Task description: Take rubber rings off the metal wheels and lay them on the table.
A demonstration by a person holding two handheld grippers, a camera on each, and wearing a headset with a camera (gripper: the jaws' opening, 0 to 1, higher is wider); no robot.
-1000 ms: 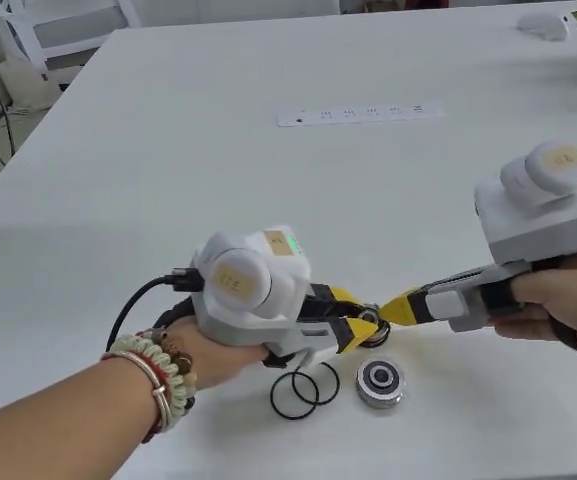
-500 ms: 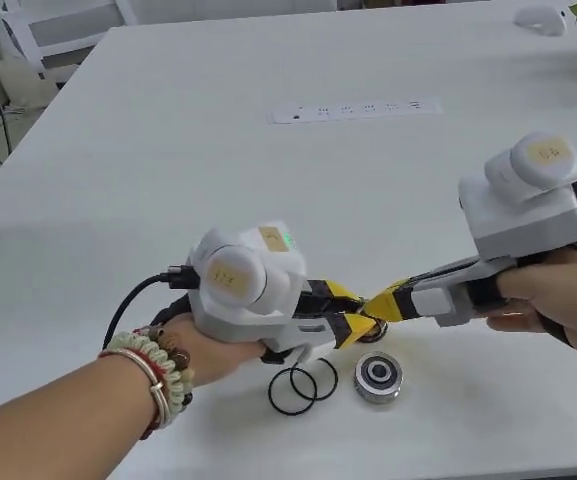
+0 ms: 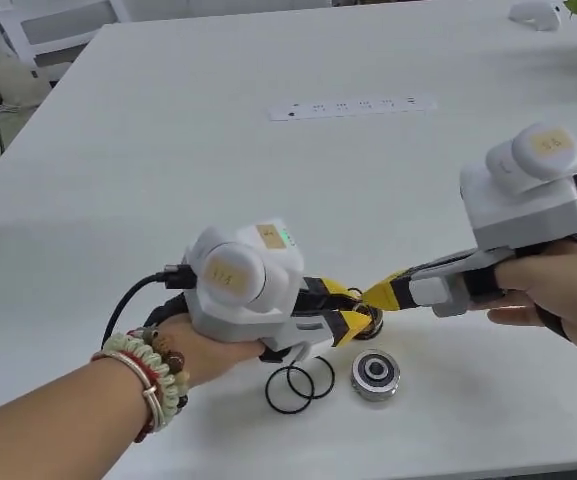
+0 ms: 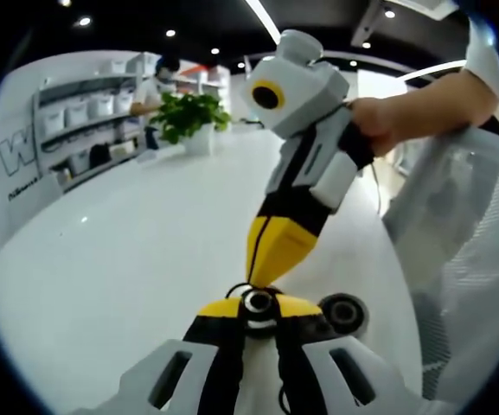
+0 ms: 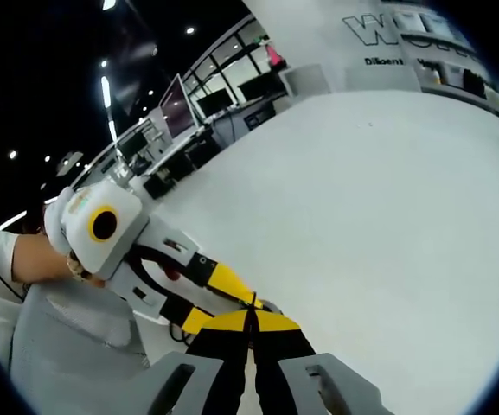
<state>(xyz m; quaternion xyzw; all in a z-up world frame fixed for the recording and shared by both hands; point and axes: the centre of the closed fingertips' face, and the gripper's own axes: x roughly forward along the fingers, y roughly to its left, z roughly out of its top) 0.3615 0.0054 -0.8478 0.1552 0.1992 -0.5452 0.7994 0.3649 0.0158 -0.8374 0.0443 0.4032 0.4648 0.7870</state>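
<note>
Hardly anything has shifted over the last second: the two grippers still meet tip to tip at the lower middle of the head view, and the loose parts below them lie as they did.

A white surface [image 3: 168, 150] takes up most of the head view, with a white power strip [image 3: 353, 105] lying flat at the upper middle.

At lower left a hand holds the left gripper [image 3: 360, 312], pointing right. Its fingers [image 4: 223, 309] are narrow, clamped on either side of a small metal wheel [image 4: 259, 303] held just above the surface.

From the right, another hand holds the right gripper [image 3: 378, 296], pointing left and slightly down. Its fingers [image 5: 223, 322] are pressed together, and their yellow tip touches the top rim of the clamped wheel. In the left gripper view a thin dark line curves at that contact point; whether the tip pinches a rubber ring there cannot be told.

A second wheel [image 3: 375, 371] lies flat on the surface just below the meeting tips, at the lower middle. Just to its left, two black rubber rings [image 3: 296, 386] lie on the surface, overlapping each other.
</note>
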